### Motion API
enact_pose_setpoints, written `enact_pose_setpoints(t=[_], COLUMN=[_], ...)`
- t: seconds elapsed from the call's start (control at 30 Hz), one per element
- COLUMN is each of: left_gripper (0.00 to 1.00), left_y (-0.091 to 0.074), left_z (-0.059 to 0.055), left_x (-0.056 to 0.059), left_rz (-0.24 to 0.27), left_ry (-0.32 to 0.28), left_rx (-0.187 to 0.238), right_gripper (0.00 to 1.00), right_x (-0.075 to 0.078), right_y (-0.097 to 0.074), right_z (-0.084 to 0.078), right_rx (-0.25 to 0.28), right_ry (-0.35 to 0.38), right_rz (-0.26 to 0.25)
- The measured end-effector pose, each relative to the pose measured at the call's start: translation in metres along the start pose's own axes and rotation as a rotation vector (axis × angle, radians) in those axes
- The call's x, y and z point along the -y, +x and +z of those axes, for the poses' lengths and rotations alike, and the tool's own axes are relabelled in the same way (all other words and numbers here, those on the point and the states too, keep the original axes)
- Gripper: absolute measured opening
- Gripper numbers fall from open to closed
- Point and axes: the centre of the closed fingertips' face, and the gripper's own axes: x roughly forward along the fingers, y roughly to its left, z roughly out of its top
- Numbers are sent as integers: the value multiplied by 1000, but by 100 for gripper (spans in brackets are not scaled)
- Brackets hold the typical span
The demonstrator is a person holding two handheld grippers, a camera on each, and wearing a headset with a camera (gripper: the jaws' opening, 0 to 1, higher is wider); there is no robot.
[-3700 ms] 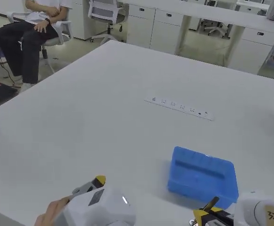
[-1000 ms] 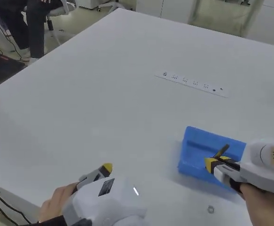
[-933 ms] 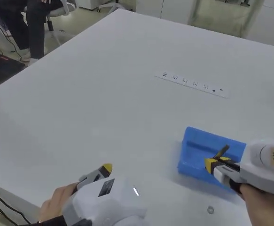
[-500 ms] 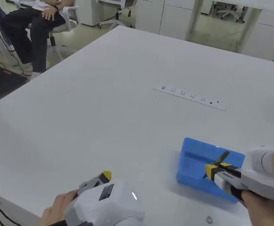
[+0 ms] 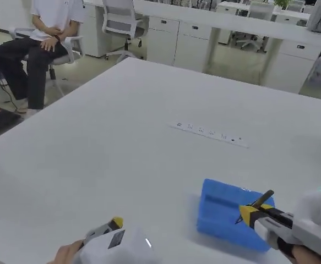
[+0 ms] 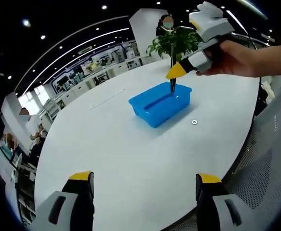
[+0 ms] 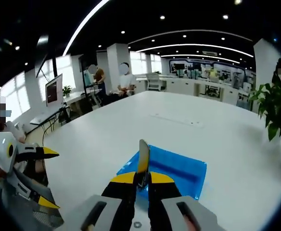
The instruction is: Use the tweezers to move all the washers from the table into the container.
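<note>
A blue container (image 5: 226, 212) sits on the white table near me. My right gripper (image 5: 252, 210) is shut on dark tweezers (image 5: 259, 199), whose tip hangs over the container's near right part. In the left gripper view the tweezers (image 6: 172, 79) point down into the container (image 6: 154, 106), held by my right gripper (image 6: 184, 69). A small metal washer (image 6: 194, 122) lies on the table just beside the container, and it lies close below my right gripper (image 7: 141, 178) as a washer (image 7: 138, 224). My left gripper (image 6: 144, 178) is open with nothing between its jaws. Whether the tweezers (image 7: 142, 161) hold anything is too small to tell.
A flush power strip (image 5: 208, 133) lies in the table's middle. A person sits on a chair (image 5: 44, 38) beyond the far left corner. A potted plant (image 6: 179, 43) stands past the container. The table edge (image 6: 246, 144) runs close behind the washer.
The head camera has tilted up, so the table scene sits lower in the picture. My right gripper with the tweezers came over the blue container and has stayed there.
</note>
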Motion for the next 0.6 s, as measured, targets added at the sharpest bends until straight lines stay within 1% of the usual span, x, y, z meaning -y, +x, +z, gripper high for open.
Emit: enact_pose_setpoints(t=[0.17,0.27,0.4,0.5,0.6], left_gripper=[89,89,88,88,88], left_y=[-1,-2,-1,-1,-1], left_z=[2,2,1,2,1], left_x=[-2,-4,-4,-4,-3], left_rz=[5,9,9,9,8], left_ry=[-9,-19,-19,-13,-8], left_rx=[13,18,19,19,17], right_gripper=[5,5,5,5,5], right_x=[-6,-5,-3,-1,-3], right_y=[-9,-11,-11,-7,-4], right_z=[-21,-30,-42,-56,-67], right_rx=[-23,-31,-50,-80,-108], right_ry=[34,61,93,93,93], right_rz=[-1,-9,-18,-29,-25])
